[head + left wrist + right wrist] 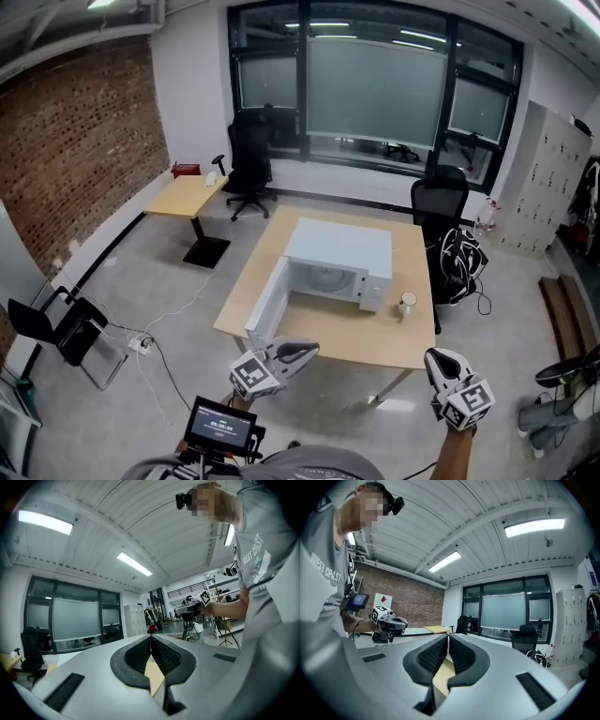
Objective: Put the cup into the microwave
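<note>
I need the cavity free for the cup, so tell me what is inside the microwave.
Through the open door, the microwave shows a round turntable with nothing seen on it. Its top hides the cavity's back. The cup sits outside.

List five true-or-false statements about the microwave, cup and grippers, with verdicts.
1. The microwave has its door open. True.
2. The cup is inside the microwave. False: it stands on the table, to the microwave's right in the head view.
3. The left gripper holds the cup. False: its jaws are shut on nothing.
4. The right gripper is shut and empty. True.
5. The cup lies tipped over. False: it stands upright.
</note>
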Demonstrator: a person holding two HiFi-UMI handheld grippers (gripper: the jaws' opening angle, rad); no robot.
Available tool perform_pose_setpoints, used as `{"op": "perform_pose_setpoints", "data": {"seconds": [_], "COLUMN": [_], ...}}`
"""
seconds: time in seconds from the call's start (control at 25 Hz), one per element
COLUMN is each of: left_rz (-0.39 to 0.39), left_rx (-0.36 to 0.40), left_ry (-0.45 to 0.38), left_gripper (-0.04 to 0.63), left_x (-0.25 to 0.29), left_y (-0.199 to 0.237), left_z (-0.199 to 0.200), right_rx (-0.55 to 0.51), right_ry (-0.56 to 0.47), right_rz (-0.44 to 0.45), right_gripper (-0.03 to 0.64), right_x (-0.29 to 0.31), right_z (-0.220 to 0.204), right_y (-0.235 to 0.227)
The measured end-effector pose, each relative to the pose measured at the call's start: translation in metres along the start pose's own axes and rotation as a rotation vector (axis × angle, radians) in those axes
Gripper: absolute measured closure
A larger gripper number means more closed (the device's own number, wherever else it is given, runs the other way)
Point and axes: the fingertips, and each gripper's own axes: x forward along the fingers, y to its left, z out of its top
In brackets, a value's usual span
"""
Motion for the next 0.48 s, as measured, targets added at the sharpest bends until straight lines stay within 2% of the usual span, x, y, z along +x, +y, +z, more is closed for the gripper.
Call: {"op": "perform_pose_setpoints", "data": {"seconds": [0.32,0.48], "left_rz": [-0.049,-0.081], "left_rx": [-0.037,-0.029], "left_ry": [0.009,0.021], "left_gripper": [0.575,0.574], "left_x": [0.009,0.021], "left_y": [0.059,0.084], "left_z": [-0.033,-0.039], "right_rx": [0.030,0.051], "right_ry": [0.019,0.055], "right_rz": [-0.036,-0.041], "right_gripper": [0.598,0.598], "right_x": [0.069,0.102], "right_z": [-0.019,-0.031], "right_y": [-0.019,-0.038]}}
